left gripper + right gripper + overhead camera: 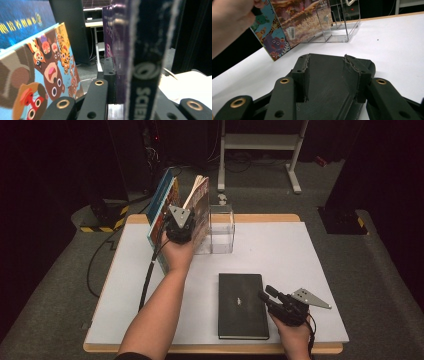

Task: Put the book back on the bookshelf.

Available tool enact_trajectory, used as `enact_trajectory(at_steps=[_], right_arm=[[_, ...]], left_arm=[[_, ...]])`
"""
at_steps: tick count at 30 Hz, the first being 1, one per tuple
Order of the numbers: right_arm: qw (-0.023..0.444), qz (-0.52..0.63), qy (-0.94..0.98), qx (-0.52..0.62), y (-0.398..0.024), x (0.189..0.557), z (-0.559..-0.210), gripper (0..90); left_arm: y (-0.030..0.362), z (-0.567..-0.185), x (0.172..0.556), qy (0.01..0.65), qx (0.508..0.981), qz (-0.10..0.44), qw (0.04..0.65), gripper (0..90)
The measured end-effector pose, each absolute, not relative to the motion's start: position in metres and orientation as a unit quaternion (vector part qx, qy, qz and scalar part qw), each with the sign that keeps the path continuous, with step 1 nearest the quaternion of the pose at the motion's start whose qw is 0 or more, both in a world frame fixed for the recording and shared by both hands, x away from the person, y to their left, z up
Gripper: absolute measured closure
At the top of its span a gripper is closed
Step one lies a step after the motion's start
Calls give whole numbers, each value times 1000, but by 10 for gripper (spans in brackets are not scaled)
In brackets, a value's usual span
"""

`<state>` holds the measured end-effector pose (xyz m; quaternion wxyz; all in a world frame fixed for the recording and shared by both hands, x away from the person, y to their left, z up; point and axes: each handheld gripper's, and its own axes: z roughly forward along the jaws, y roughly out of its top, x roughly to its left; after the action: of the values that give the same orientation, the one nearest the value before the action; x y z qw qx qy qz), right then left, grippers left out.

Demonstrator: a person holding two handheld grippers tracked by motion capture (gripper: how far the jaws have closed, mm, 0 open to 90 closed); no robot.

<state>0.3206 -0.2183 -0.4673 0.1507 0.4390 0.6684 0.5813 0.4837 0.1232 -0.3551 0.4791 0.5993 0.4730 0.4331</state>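
Several books lean at the table's back left: a blue one [159, 205], an animal picture book [47, 82] and a book with a dark purple spine [147, 57]. My left gripper [179, 227] reaches in between them. It is shut on the purple-spined book [201, 202], with one pad [110, 72] flat against its cover. A black notebook [242, 305] lies flat near the front edge. My right gripper [265, 293] sits at the notebook's right edge, jaws apart. In the right gripper view the black cover [327, 75] lies between its fingers [303, 72], which do not clamp it.
A clear acrylic book stand [222, 227] stands beside the leaning books, mid-back on the white tabletop [280, 250]. Behind the table are a white metal frame [260, 142] and a dark floor. A cable [147, 280] trails from the left gripper along the forearm.
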Motion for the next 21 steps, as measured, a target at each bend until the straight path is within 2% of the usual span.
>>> enact_trajectory(at_steps=[9, 21], right_arm=[[148, 580, 670, 439, -217, 322, -469, 567], [144, 579, 671, 440, -216, 322, -470, 568]], left_arm=[[125, -364, 502, 487, 584, 437, 481, 836], [126, -373, 504, 488, 580, 449, 473, 833]])
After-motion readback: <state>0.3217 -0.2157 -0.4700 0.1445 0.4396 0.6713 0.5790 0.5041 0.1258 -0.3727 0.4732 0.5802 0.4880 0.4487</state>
